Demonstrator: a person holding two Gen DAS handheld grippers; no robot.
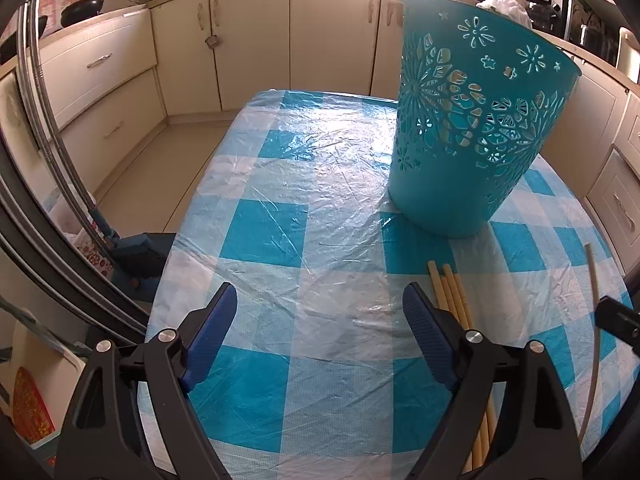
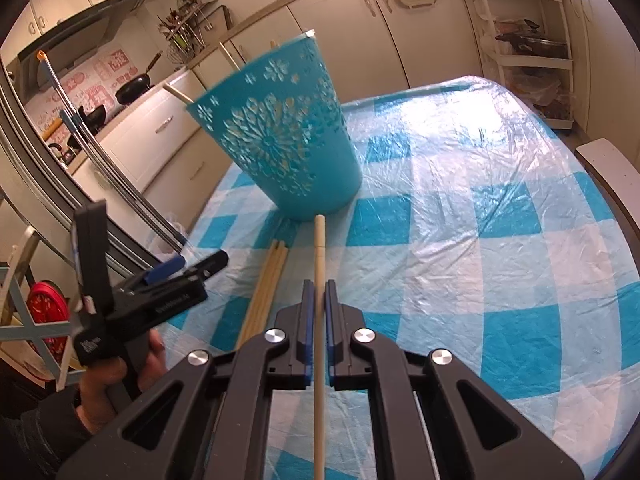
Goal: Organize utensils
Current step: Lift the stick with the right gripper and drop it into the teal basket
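Note:
A teal cut-out basket [image 1: 472, 132] stands on the blue-and-white checked table [image 1: 280, 208]; in the right wrist view the basket [image 2: 280, 140] holds a few chopsticks [image 2: 178, 94] that stick out of its top. Several bamboo chopsticks [image 1: 450, 292] lie on the cloth in front of the basket, also seen in the right wrist view [image 2: 266, 284]. My left gripper [image 1: 320, 312] is open and empty above the cloth, left of the loose chopsticks. My right gripper [image 2: 319, 292] is shut on one pale chopstick [image 2: 319, 248] whose tip points at the basket's base.
Kitchen cabinets [image 1: 256, 36] and a counter with a wok [image 1: 82, 10] ring the table. A broom and metal poles [image 1: 60, 140] stand at the table's left edge. A white shelf rack [image 2: 524, 40] stands at the far right. A white bench [image 2: 612, 172] sits by the right table edge.

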